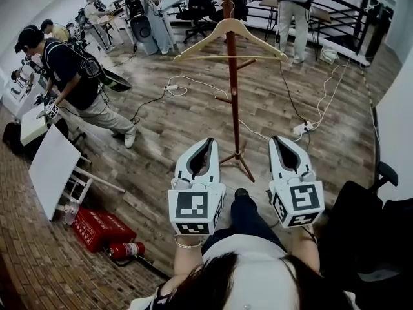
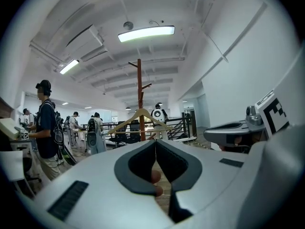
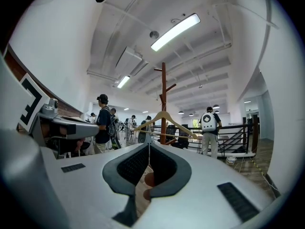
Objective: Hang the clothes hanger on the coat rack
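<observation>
In front of your lap, your left tool [image 1: 207,142] and right tool [image 1: 279,140] are both closed and empty, side by side, pointing toward the coat rack [image 1: 233,108] ahead, where the wooden clothes hanger [image 1: 201,39] hangs high on its pole, well apart from both.

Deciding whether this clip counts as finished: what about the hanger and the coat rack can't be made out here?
- Hook of the hanger: in the head view it is lost against the coat rack pole. In both gripper views it is too small to tell which peg bears it.
- Rack top: head view, cut off by the upper edge.
- Rack base: gripper views, hidden behind the left gripper and right gripper.
</observation>
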